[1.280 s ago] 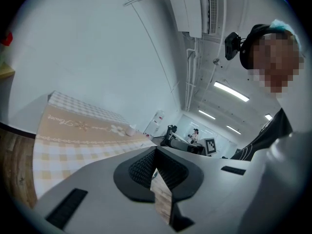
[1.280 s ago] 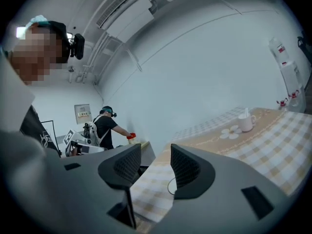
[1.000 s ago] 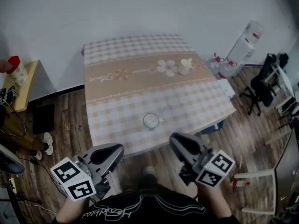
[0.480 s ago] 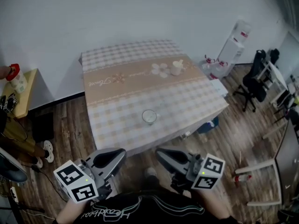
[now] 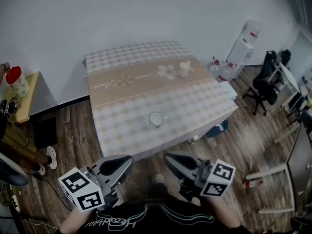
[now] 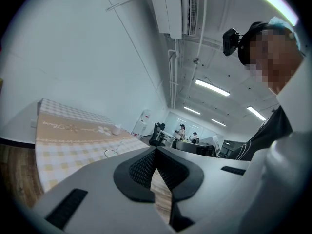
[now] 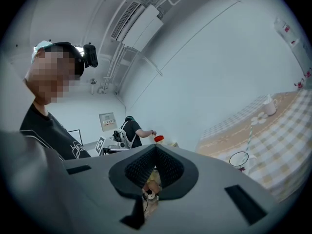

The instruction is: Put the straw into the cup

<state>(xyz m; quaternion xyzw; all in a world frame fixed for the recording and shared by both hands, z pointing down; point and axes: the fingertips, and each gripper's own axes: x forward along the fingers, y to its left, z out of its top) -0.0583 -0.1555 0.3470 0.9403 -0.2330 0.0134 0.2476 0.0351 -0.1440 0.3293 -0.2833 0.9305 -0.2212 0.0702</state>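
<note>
A clear glass cup stands on the checked tablecloth near the table's front edge. In the right gripper view a striped straw stands tilted in the cup. The left gripper view shows the cup small and far off. Both grippers hang in front of the table, well short of the cup, over the wooden floor. My left gripper is shut with nothing between its pads. My right gripper is shut and empty too.
A small white jug sits on the flower print at the table's far side. A water dispenser, office chair and white stool stand to the right. At left is a side table; a person works far behind.
Both grippers have drawn back from the table toward my body, and the right one has shifted left in the picture. The cup has not moved on the table.
</note>
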